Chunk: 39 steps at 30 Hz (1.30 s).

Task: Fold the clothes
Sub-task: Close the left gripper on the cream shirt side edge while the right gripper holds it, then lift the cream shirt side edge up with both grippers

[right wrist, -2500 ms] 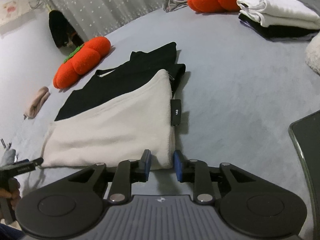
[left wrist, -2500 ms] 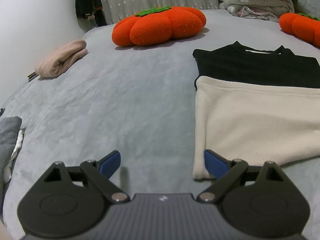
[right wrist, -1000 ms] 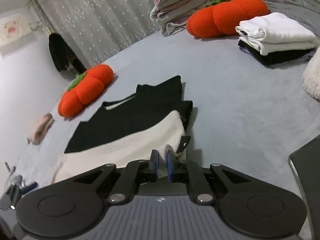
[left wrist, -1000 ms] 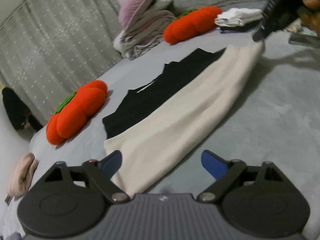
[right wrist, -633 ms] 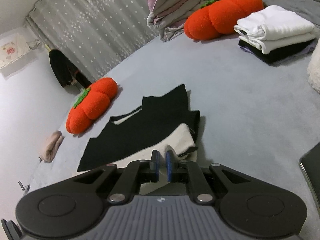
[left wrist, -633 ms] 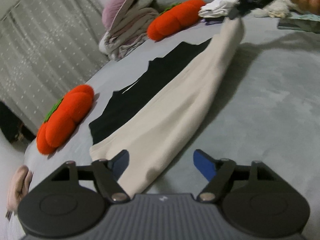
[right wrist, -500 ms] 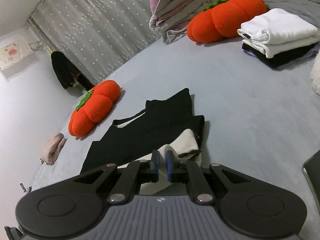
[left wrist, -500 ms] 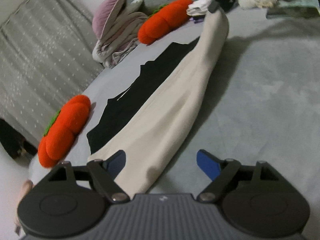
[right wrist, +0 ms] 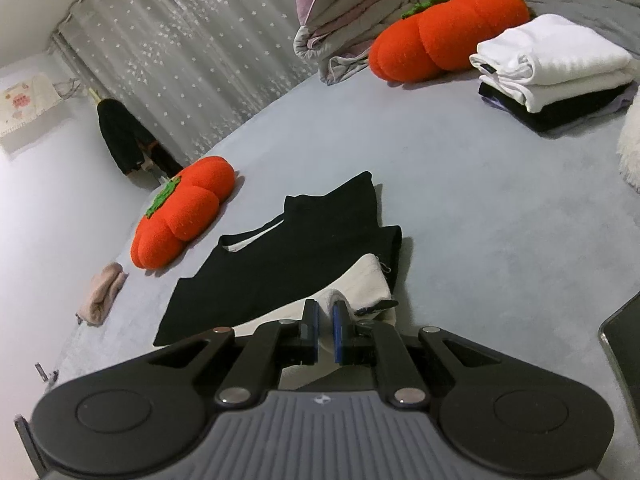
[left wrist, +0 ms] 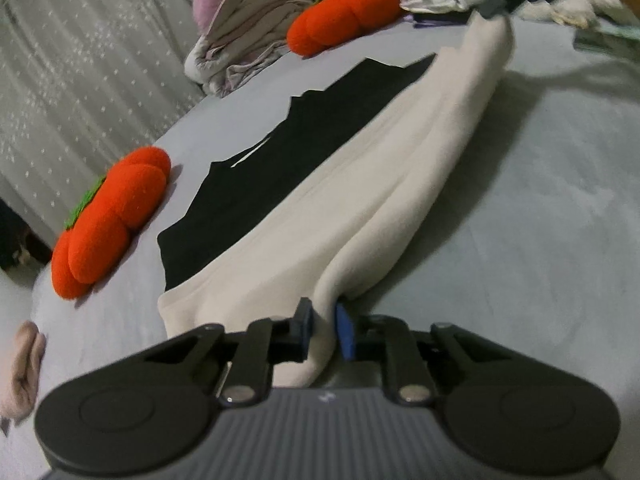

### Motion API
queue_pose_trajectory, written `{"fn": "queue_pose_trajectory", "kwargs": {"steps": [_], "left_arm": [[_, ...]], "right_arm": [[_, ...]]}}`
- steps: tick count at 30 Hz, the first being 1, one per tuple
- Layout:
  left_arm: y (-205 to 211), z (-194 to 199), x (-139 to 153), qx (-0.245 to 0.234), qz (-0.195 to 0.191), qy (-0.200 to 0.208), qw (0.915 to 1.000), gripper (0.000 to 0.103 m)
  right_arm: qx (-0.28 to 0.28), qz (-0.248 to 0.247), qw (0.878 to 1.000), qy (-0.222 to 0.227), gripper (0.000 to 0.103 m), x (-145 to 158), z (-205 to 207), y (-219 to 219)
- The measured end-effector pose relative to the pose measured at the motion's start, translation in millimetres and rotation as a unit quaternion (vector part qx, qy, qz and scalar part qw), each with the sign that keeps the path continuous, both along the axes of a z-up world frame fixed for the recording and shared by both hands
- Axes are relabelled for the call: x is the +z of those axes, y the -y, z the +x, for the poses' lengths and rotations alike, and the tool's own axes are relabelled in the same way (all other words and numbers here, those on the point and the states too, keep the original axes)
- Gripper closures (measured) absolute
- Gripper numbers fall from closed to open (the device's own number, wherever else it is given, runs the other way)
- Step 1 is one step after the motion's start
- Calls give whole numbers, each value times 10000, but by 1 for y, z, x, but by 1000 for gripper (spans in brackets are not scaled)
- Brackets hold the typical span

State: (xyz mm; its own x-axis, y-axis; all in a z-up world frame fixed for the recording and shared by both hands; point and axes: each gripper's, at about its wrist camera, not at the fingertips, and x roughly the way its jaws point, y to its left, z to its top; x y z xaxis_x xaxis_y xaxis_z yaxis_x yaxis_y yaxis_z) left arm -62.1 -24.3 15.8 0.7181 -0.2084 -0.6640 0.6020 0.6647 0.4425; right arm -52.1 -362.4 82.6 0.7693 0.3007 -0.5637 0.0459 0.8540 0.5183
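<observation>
A soft cream fleece garment with a black top part point(left wrist: 360, 184) lies on the wide grey bed cover point(left wrist: 540, 208). In the left wrist view it runs from the bottom middle of the frame up to the upper right. The black part sits to its left, flat on the bed.

The left gripper point(left wrist: 323, 330) has just been closing. Now its blue pads pinch the near corner of the cream cloth at the bottom middle of the frame. The right gripper point(right wrist: 326, 328) is pressed together on the other cream corner, low in the middle of the right wrist view. In the left wrist view that same gripper shows as a dark blurry shape in the upper right, where the cloth is lifted off the bed.

So both bottom corners are held. I think the step now is to bring the cream edge up and over onto the black part, to fold the garment in half.

To do it well, both hands should lift together and stay level, so the edge stays straight. Keep the cloth a little tight between the two corners, so it does not sag or bunch. Lay the edge down even with the black neck edge. Let go only when the cloth rests flat.

The round orange pumpkin cushion point(right wrist: 182, 210) sits in the middle left of the right wrist view, near the black part, so the fold should not bump it.
</observation>
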Motion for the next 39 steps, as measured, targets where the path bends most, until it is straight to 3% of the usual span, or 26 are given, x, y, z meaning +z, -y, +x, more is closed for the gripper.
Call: {"fn": "queue_pose_trajectory", "kwargs": {"steps": [7,10,15,18,24,28,32,35,37,38,39], "left_arm": [[-9,12,11,303,-462,-305,9980,89],[-12,18,16,402,-630,-443,9962,89],[-17,32,22,612,-954,-758,9907,89],[-19,39,24,713,-1086,-889,9875,89],[-22,46,27,784,-1255,-1017,9837,89],[-23,46,27,779,-1279,-1048,9832,89],[-25,47,28,810,-1374,-1123,9808,89],[-26,48,29,810,-1413,-1152,9799,89],[-27,48,29,800,-1424,-1169,9796,89],[-28,48,29,793,-1427,-1179,9795,89],[-29,48,29,781,-1429,-1193,9794,89]], "right_arm": [[619,-924,9936,179,89,0,-11,-12],[740,-1331,9881,196,76,-3,-16,-13],[1102,-2607,9570,639,58,-2,-35,-36],[1863,-3362,9145,1261,50,-4,-57,-69],[2996,-4144,8448,1574,52,-33,-75,-125],[3240,-4685,8034,1734,54,-53,-76,-154],[3301,-5476,7422,2009,57,-75,-72,-182],[3332,-5975,6945,2228,65,-92,-70,-201],[3338,-6105,6800,2312,73,-96,-66,-208],[3335,-6166,6737,2339,84,-98,-64,-211],[3327,-6220,6684,2359,90,-100,-62,-213]]}}
